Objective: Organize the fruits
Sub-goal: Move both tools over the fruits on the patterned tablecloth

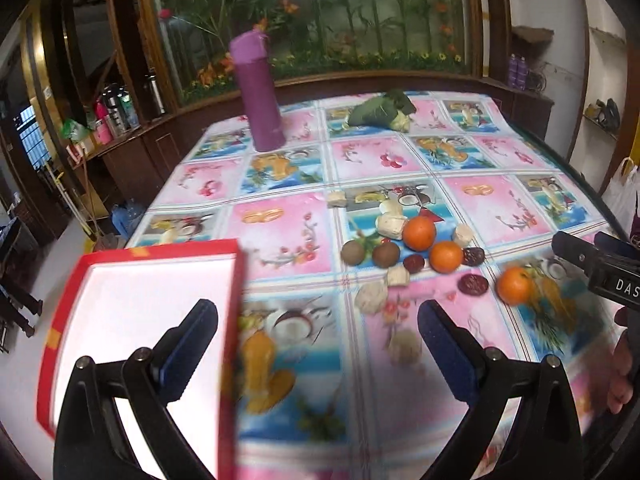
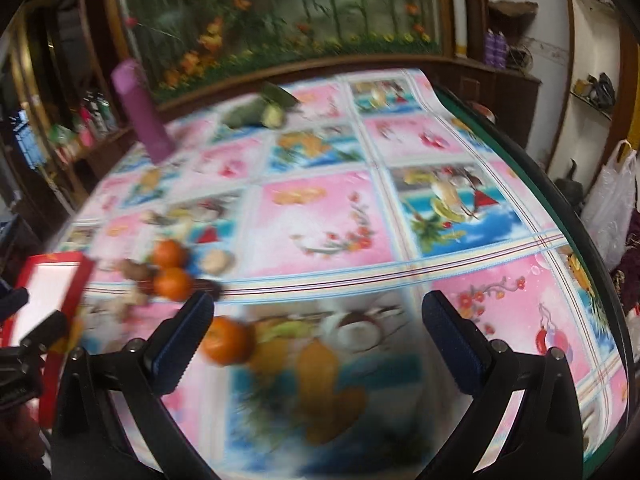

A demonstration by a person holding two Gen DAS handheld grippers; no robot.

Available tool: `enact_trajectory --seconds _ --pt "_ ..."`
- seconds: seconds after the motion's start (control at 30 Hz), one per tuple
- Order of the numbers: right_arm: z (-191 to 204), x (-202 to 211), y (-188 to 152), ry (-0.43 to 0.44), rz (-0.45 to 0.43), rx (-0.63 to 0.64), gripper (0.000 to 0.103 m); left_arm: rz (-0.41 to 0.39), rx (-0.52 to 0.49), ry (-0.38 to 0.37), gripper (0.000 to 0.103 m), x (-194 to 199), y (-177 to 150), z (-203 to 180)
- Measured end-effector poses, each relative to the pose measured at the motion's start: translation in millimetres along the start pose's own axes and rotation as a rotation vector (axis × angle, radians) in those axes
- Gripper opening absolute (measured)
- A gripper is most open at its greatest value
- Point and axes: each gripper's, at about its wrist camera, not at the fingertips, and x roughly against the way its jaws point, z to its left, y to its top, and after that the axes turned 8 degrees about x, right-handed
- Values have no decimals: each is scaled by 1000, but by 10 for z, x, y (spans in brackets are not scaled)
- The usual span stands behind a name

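Glossy patterned tabletop (image 1: pixel 288 236) is seen with round oranges (image 1: pixel 419 233) clustered mid-surface; both the left hand-held gripper (image 1: pixel 318 322) and right hand-held gripper (image 2: pixel 318 314) are held agape, a red-rimmed tray (image 1: pixel 152 320) at the near-left edge.

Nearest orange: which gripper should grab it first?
Right, probably. The nearest orange lies just beside the open right gripper's left finger. The left gripper, also open, hovers by the red tray, farther from it.

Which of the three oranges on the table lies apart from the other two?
The orange nearest the right gripper lies alone, right of a dark red date. The other two oranges lie close together within the fruit cluster.
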Motion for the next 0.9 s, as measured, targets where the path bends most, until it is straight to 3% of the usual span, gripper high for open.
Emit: enact_trajectory --seconds 0.17,0.4,0.9 --pt "372 308 21 24 -25 72 103 -18 75 -5 100 233 -25 183" --pt "525 525 51 22 -63 112 103 -35 128 -3 100 329 -9 358" --pt "659 524 25 40 -56 133 103 -44 149 13 100 323 -8 432"
